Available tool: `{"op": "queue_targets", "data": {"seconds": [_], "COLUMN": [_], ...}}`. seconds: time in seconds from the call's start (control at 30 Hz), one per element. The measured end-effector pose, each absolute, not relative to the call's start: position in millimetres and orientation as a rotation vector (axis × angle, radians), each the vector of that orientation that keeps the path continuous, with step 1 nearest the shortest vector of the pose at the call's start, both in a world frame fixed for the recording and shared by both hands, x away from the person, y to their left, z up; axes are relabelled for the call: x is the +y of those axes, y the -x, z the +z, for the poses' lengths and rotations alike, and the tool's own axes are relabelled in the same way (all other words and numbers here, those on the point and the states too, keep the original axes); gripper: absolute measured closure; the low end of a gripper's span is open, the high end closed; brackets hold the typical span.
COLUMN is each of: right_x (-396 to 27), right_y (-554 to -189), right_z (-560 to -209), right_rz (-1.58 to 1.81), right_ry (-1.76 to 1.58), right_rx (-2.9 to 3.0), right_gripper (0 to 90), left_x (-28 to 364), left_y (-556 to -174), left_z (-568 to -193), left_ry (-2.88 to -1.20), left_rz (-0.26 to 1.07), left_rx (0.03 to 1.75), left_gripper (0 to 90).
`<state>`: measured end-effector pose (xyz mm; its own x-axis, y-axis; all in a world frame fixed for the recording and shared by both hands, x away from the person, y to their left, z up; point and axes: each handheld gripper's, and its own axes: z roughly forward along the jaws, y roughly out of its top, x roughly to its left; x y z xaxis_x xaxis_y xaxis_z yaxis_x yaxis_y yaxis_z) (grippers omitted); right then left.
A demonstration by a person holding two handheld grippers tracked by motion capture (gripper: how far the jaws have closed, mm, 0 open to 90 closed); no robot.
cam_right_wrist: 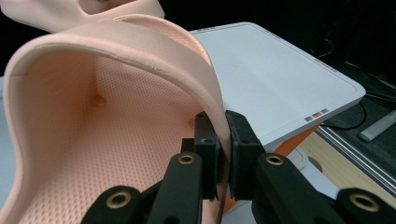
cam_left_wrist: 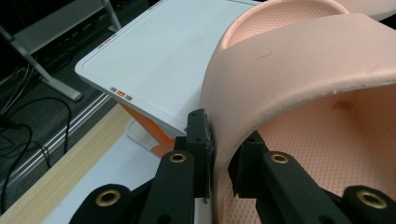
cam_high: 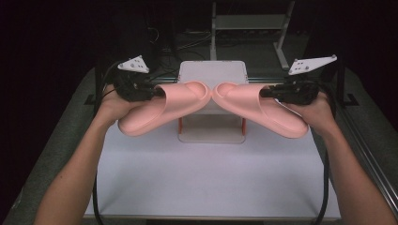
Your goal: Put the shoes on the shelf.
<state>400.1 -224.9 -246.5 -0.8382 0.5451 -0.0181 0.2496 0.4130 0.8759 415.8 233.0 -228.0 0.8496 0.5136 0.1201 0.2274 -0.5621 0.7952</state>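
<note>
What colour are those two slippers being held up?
Both slippers are a pale salmon pink, with a fine dotted texture inside; the right gripper view shows it best.

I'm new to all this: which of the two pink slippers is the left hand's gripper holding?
The pink foam slipper on the left of the high view; the left gripper clamps its strap. The other pink slipper hangs from the right gripper.

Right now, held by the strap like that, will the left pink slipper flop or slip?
Probably soft foam: the strap of the left slipper bends where the left gripper pinches it. Likely light, as it hangs nearly level from that one pinch. The smooth strap could slide if jerked.
</note>
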Motion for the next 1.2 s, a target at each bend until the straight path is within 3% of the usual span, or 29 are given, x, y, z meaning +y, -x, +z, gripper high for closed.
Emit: {"op": "queue_targets", "data": {"seconds": [1.2], "right_x": [-221], "right_y": [-461], "right_z": [-236], "right_rz": [1.281], "right_ry": [-0.774], "right_rx": [2.333], "right_gripper": [83.4], "left_x": [214], "left_y": [-484], "left_z": [-228], "left_ry": [-2.189], "left_rz": [0.472], "left_rx": [0.694], "left_gripper": [79.8]}}
